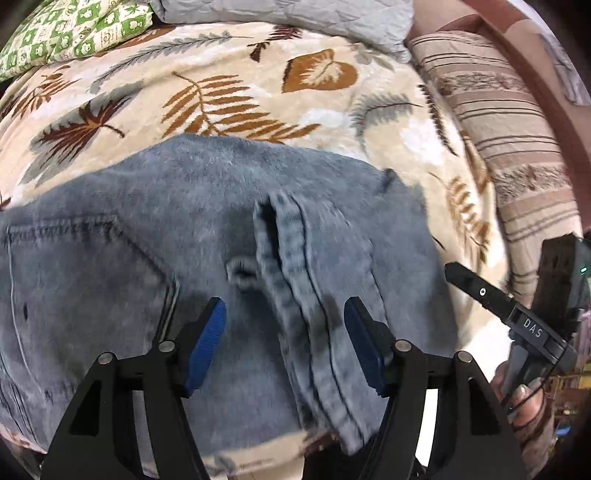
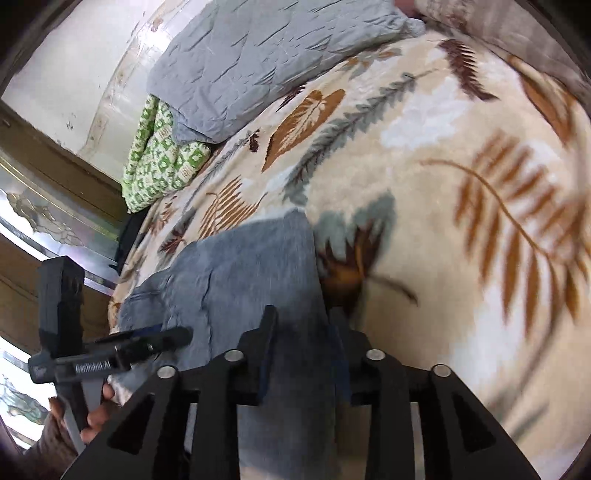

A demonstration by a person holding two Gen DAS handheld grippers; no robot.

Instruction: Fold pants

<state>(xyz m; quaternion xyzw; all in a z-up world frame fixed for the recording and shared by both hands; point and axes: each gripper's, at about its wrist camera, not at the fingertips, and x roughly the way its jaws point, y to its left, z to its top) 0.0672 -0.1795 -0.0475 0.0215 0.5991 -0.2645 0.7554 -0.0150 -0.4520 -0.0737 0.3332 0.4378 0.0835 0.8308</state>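
Two grippers work over one pair of faded blue jeans (image 1: 155, 236) spread on a bed covered by a cream blanket (image 1: 229, 74) printed with brown and grey leaves. Far to the left in the left wrist view, a green-and-white checked quilt (image 1: 74, 29) is bunched at the head of the bed, and beside it lies a grey quilted cover (image 1: 288, 14). Below them the jeans fill the middle of the picture, with a stitched back pocket on the left and a thick double-stitched seam running down the centre. The left gripper (image 1: 284, 321) points down over that seam, its blue pads spread wide and released, with the denim below the gap and neither pad pressing on it. To the right is a brown striped cushion (image 1: 509, 122), and at the right edge the other tool shows, carried by the person's hand (image 1: 524, 402).

From the right wrist view, the right gripper (image 2: 303, 325) sits at the right edge of the jeans (image 2: 240, 269). Its jaws stand partly apart with denim between them; the frame is blurred there, so a grip seems unlikely but I cannot tell for sure.
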